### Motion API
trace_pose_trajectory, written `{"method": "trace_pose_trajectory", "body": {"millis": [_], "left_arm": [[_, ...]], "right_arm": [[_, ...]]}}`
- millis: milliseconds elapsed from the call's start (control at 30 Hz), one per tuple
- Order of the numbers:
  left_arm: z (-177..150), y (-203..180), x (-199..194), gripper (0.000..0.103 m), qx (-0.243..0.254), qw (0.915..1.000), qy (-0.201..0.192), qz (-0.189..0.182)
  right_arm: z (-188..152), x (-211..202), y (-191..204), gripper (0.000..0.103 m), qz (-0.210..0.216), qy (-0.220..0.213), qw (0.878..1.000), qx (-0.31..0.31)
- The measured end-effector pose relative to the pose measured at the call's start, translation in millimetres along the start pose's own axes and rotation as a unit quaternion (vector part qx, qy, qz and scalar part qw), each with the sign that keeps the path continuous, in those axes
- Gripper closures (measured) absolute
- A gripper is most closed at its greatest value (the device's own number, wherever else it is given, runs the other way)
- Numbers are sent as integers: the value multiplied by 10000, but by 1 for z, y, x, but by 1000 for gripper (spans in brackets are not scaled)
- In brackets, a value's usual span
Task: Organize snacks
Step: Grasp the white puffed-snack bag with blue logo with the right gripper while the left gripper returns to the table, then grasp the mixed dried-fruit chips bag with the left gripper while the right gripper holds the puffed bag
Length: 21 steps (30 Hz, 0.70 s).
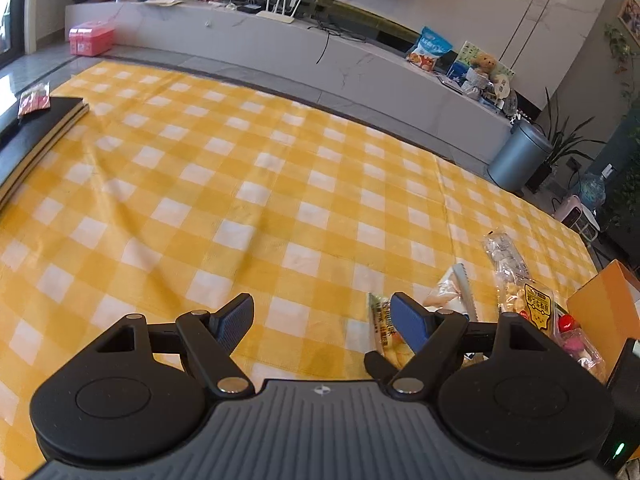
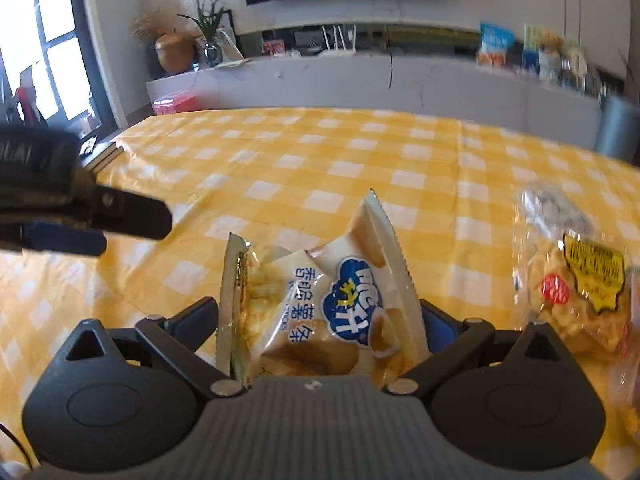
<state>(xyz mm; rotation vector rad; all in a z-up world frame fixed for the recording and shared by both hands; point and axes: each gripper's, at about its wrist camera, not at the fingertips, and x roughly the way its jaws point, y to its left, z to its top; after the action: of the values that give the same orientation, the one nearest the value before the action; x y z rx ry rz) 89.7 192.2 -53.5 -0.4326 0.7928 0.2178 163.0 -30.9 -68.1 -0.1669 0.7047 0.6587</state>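
Right gripper (image 2: 320, 320) clamps two snack packets (image 2: 320, 300); left gripper (image 1: 322, 320) gapes empty; clear bags (image 2: 576, 280) at right remain unsorted.

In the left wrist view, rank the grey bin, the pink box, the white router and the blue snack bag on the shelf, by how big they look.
1. grey bin
2. pink box
3. blue snack bag, close to the pink box, so unsure
4. white router
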Motion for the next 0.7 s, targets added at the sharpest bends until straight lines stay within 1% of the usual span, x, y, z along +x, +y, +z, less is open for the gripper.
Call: {"method": "trace_pose_trajectory", "body": {"millis": [67, 133, 167, 200, 233, 300, 433, 467, 567, 600, 700], "left_arm": [[0, -1, -1, 12, -4, 10000, -27, -34], [1, -1, -2, 12, -31, 10000, -41, -76], [1, -2, -2, 12, -41, 10000, -40, -81], [1, -3, -1, 12, -57, 9999, -36, -75], [1, -4, -1, 12, -70, 10000, -34, -61], [1, -11, -5, 12, -14, 10000, -76, -55], [0, -24, -19, 12, 158, 9994, -231, -205], [-1, -26, -22, 12, 150, 9993, -245, -233], [-2, -35, -30, 12, 208, 9989, -253, -343], [-4, -39, -33, 12, 280, 9984, -291, -390], [-7, -55, -41, 12, 503, 9963, -409, -556]], "right_arm": [[-5, -6, 7, 8, -73, -172, 9994, -295], [-5, -12, 8, 12, -54, -279, 9987, -413], [-6, -15, 8, 16, -18, -384, 9984, -415], [-7, -20, 7, 28, -38, -541, 9977, -401], [-7, -23, 5, 35, -12, -565, 9977, -362], [-6, -24, 2, 37, 22, -513, 9984, -239], [-10, -27, 0, 41, 8, -521, 9985, -151], [-9, -30, -2, 41, 52, -525, 9986, -86], [-12, -42, -14, 41, 385, -504, 9970, 450], [-14, -49, -17, 41, 430, -483, 9963, 572], [-19, -73, -22, 41, 183, -511, 9966, 612]]}}
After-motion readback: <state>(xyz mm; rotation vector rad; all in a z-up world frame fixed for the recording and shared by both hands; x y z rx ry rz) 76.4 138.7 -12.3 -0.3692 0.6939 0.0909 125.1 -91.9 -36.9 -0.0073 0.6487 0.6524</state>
